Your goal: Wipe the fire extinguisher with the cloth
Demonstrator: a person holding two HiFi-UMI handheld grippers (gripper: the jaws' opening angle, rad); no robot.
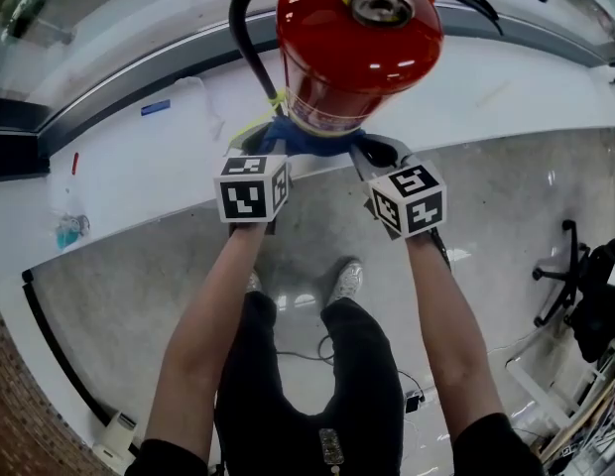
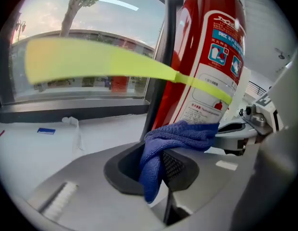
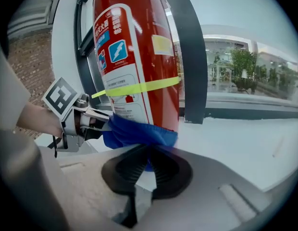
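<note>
White window ledge above a grey polished floor; glazing runs along the ledge's far side.

Item, your left gripper: the jaws are drawn in narrow and clamped on one end of a blue cloth. A fold of it hangs down between the pads. Its marker cube faces up toward your head.

Item, your right gripper: the jaws are nearly together, pinching the cloth's other end, which bunches just above the pads.

Item, cloth: you hold it stretched between both grippers. Its middle lies against the near side of the fire extinguisher, low on the body, at the foot of the label.

Item, fire extinguisher: red and upright on the ledge, between and just beyond your two grippers.
- The near face carries a white label with blue panels.
- A yellow-green band circles the body above the cloth.
- A black hose curves down the left side.
- A round gauge sits at the top.

Item, surroundings:
- A small blue tag lies on the ledge to the left, well apart from the extinguisher.
- Your forearms run back from both grippers.
- Your shoes are on the floor below.
- A black office chair stands at the right.
</note>
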